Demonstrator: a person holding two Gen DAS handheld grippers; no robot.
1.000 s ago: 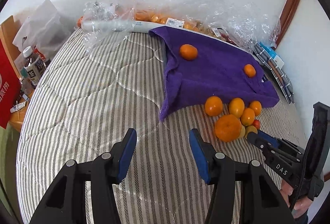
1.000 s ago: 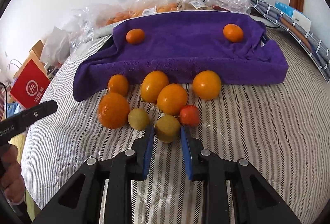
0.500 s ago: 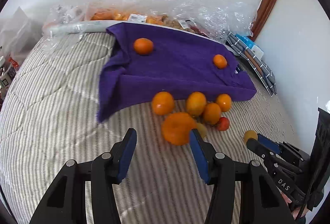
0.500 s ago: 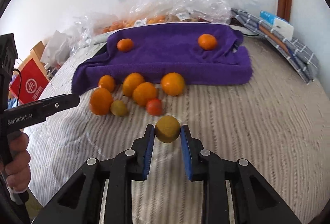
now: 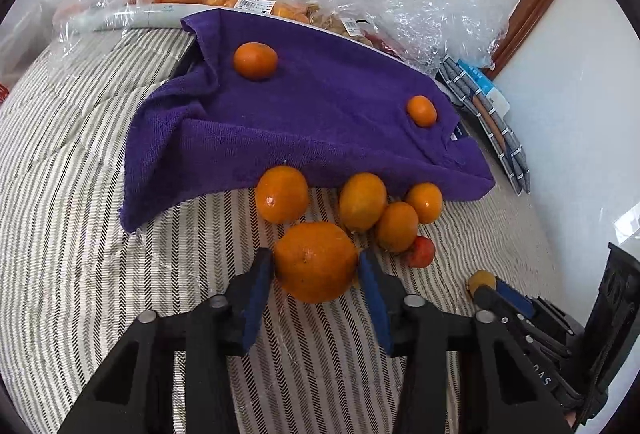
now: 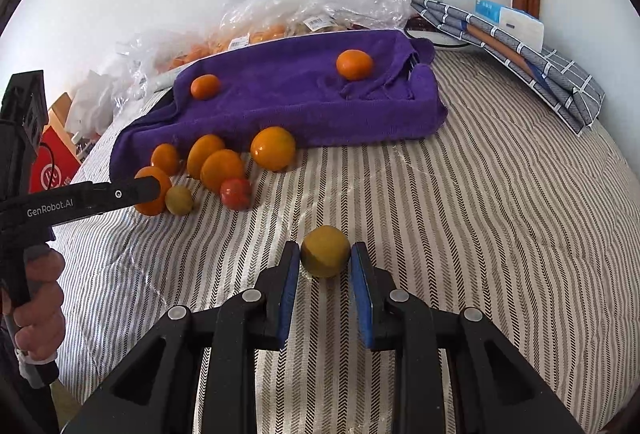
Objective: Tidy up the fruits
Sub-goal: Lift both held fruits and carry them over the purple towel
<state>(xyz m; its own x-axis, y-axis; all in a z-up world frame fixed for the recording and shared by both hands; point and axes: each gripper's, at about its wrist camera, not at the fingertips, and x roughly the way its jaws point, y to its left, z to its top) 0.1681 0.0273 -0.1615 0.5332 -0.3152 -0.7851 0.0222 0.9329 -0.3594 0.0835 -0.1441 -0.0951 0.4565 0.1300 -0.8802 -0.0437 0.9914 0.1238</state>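
Left wrist view: the left gripper (image 5: 316,270) now straddles the big orange (image 5: 315,261) at the front of the fruit pile; a sec ago its jaws were spread over bare striped bedcover (image 5: 80,234) w/ nothing between them. Jaws are closing, pads at the orange's sides (can't tell if they press yet), so pickup no. 2 looks underway. Two small oranges sit on the purple towel (image 5: 320,122). Right wrist view: the right gripper (image 6: 325,266) pinches a yellow-green fruit (image 6: 325,251), carried away from the pile (image 6: 216,166) to open bedcover, approx. ready to set down apart from the oranges.
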